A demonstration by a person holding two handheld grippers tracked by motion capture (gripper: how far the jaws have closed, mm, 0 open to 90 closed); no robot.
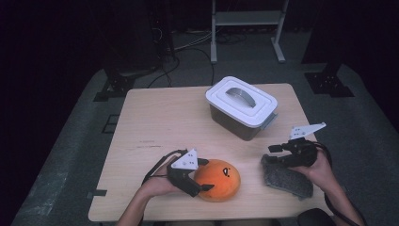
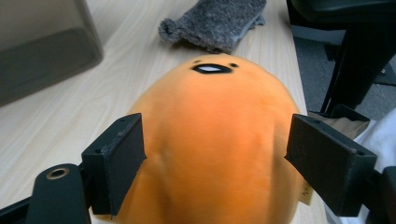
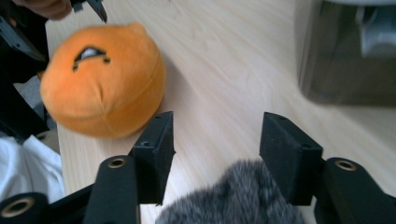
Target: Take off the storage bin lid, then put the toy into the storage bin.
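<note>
Grippers are seen at the near edge of the wooden table (image 1: 155, 122). The left gripper (image 1: 200, 175) is spread wide around the orange plush toy (image 1: 217, 179), one jaw on each flank; actual contact cannot be told. The right gripper (image 1: 277, 153) is held open over the near end of the grey fuzzy cloth (image 1: 287, 180), which lies flat, well apart from the toy. A lidded white box (image 1: 241, 106) is stood farther back.
</note>
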